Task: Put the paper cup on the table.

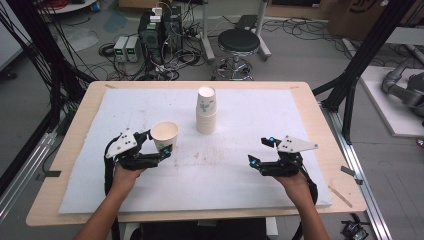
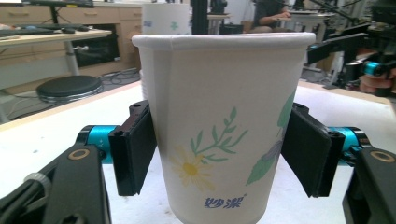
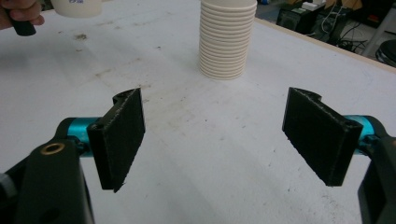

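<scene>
A single paper cup (image 1: 164, 132) with a flower print stands upright between the jaws of my left gripper (image 1: 159, 142), over the left part of the white mat (image 1: 230, 175). In the left gripper view the black pads (image 2: 137, 149) press both sides of the cup (image 2: 219, 93), so that gripper (image 2: 219, 154) is shut on it. A stack of paper cups (image 1: 206, 112) stands upside down at the mat's back middle. My right gripper (image 1: 257, 151) hovers open at the right, empty. In its own view, the right gripper (image 3: 215, 135) faces the stack (image 3: 227, 39), with the held cup (image 3: 77, 7) at the top left.
The mat covers most of a wooden table (image 1: 325, 150). Behind the table stand a black stool (image 1: 239, 42) and electronics with cables (image 1: 160, 30) on the floor. Black frame posts (image 1: 350, 95) rise at the table's right side.
</scene>
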Tool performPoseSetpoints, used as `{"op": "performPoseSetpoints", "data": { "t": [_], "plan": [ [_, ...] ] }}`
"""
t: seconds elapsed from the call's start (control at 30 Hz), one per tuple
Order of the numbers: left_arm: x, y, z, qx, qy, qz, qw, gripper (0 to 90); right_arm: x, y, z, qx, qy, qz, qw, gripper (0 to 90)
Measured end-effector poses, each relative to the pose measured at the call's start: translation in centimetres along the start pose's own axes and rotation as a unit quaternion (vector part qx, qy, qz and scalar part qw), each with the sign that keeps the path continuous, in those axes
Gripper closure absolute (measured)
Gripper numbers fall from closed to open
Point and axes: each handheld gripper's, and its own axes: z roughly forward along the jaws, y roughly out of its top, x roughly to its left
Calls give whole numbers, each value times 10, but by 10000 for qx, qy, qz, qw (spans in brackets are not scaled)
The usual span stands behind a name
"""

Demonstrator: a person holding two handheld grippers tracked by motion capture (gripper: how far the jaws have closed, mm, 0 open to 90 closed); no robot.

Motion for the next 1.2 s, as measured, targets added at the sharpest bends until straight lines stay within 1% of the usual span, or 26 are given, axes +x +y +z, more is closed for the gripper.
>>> {"op": "performPoseSetpoints", "data": {
  "t": [0.03, 0.07, 0.17, 0.27, 0.4, 0.53, 0.57, 0.63, 0.73, 0.8, 0.87, 0.93, 0.97, 1.1, 1.2],
  "plan": [
    [2, -1, 0, 11, 21, -24, 10000, 308, 0, 0, 0, 16, -3, -23, 10000, 215],
    [3, -1, 0, 26, 90, -67, 9999, 308, 0, 0, 0, 17, -4, -60, 10000, 215],
    [6, -3, 1, 155, 262, -57, 9995, 308, 1, -1, -4, 30, -16, -12, 10000, 215],
    [10, -6, 2, 270, 337, -103, 9990, 308, 1, -2, -5, -7, -23, -14, 10000, 215],
    [16, -13, 5, 434, 340, -216, 9982, 308, 1, -2, -5, -4, -4, -24, 10000, 215],
    [20, -20, 12, 695, 377, -315, 9964, 305, 1, -3, -6, 1, -8, 1, 10000, 215],
    [20, -21, 14, 773, 449, -279, 9956, 306, 0, -3, -5, -15, -10, -30, 10000, 215],
    [21, -23, 16, 910, 548, -246, 9940, 307, 0, -3, -6, -1, -6, 4, 10000, 215],
    [23, -26, 18, 1111, 664, -296, 9911, 311, 0, -3, -5, 6, 6, 22, 10000, 215],
    [24, -27, 19, 1263, 766, -319, 9885, 313, 0, -3, -4, 4, 12, -11, 10000, 215],
    [24, -29, 20, 1382, 806, -346, 9865, 318, 0, -3, -4, 14, 14, -5, 10000, 215],
    [24, -30, 21, 1548, 857, -299, 9838, 320, 0, -3, -4, 14, 11, -9, 10000, 215],
    [24, -31, 22, 1603, 869, -301, 9828, 321, 0, -3, -4, 16, 13, -8, 10000, 215],
    [23, -30, 20, 1656, 891, -321, 9816, 322, 0, -2, -5, 0, 12, -6, 10000, 215],
    [20, -28, 16, 1831, 913, -252, 9785, 321, 0, -2, -6, 7, 8, -4, 10000, 215]
  ]
}}
